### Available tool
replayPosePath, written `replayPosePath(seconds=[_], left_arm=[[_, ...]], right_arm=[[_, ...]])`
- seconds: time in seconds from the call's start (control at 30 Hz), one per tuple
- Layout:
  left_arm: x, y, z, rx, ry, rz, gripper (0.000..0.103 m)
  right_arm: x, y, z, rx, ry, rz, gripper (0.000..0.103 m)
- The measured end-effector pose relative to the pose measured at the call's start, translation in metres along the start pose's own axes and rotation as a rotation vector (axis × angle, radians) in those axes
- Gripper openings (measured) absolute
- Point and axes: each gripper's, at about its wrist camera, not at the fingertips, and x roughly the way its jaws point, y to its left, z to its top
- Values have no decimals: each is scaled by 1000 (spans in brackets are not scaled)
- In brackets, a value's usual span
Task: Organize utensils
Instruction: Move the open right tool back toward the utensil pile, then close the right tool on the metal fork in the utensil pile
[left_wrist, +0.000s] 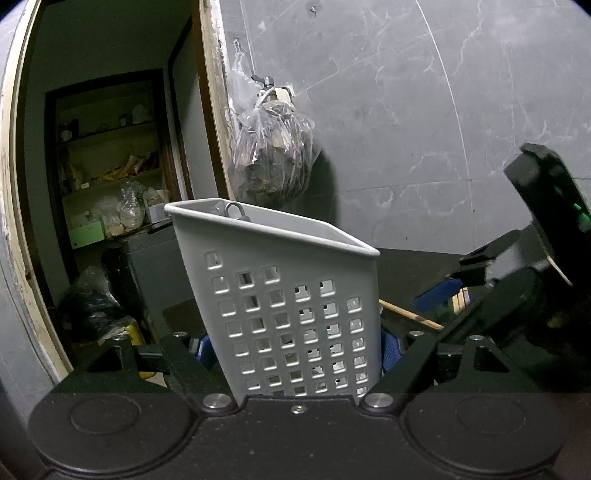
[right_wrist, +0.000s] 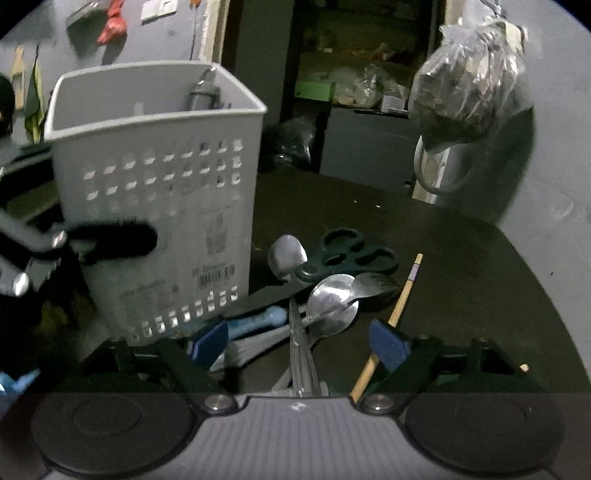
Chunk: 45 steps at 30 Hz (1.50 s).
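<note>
Here the left hand-held gripper (left_wrist: 295, 349) is clamping the white perforated basket (left_wrist: 288, 295) upright on the table (right_wrist: 461, 258), while the right hand-held gripper (right_wrist: 299, 345) (jaws spread, gripping nothing) is hovering over the utensil pile (right_wrist: 325, 295) just beside it.

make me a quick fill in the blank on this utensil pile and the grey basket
The left gripper is shut on the perforated grey plastic ___.
The black-handled scissors lie on the dark ___.
The right gripper hovers with jaws ___ over the shiny metal spoons.
The pale wooden chopstick lies ___ the basket.

Missing: basket; table; open; outside
</note>
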Motion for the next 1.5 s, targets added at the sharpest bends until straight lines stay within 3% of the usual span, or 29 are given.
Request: replayPosePath(seconds=[0.17, 0.43, 0.6, 0.83, 0.87, 0.9, 1.17, 1.27, 1.5], left_arm=[[-1, 1, -1, 1, 1, 1, 81], [-1, 2, -2, 5, 2, 1, 81], [-2, 3, -2, 5, 2, 1, 82], [-1, 1, -1, 6, 2, 1, 82], [-1, 1, -2, 6, 2, 1, 82], [-1, 1, -1, 6, 2, 2, 82], [-2, 1, -2, 8, 2, 3, 82], [-2, 1, -2, 7, 3, 3, 81], [-2, 0, -2, 8, 3, 3, 81]], right_arm=[[12, -18, 10, 119, 36, 30, 79], [34, -30, 18, 201, 73, 8, 65], [38, -40, 17, 266, 78, 27, 45], [33, -54, 9, 316, 79, 68, 30], [30, -54, 7, 311, 76, 75, 19], [27, -52, 6, 306, 77, 76, 15], [19, -55, 6, 313, 86, 61, 19], [24, -70, 7, 435, 73, 101, 30], [48, -112, 7, 721, 82, 141, 33]])
